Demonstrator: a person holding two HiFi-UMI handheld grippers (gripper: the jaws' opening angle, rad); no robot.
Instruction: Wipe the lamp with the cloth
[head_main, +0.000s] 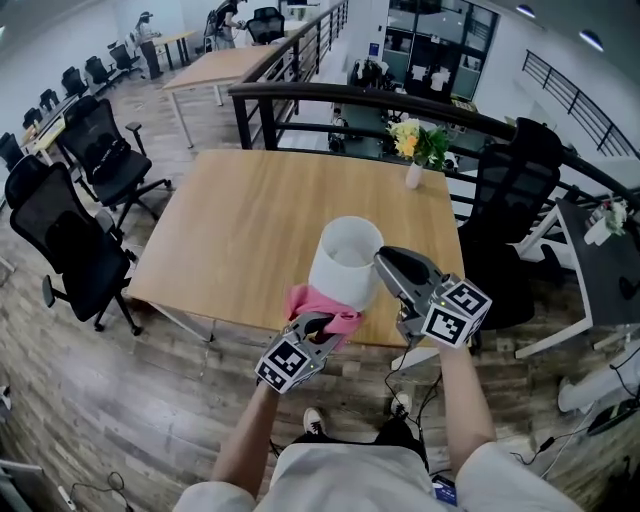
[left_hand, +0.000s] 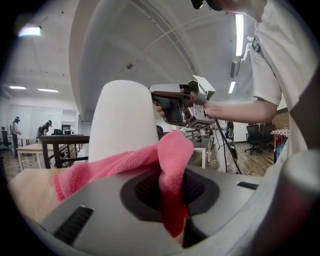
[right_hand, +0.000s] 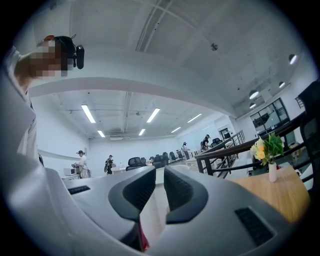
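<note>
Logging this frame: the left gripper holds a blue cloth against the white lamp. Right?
No: the cloth is pink, not blue, as the left gripper view shows. The left gripper does hold it against the white lamp.

I saw the left tool and the right tool as grey moulded bodies with dark ribbed pads. Each carried a white cube printed with black square markers. The operator wore a pale short-sleeved shirt, dark trousers and white shoes.
</note>
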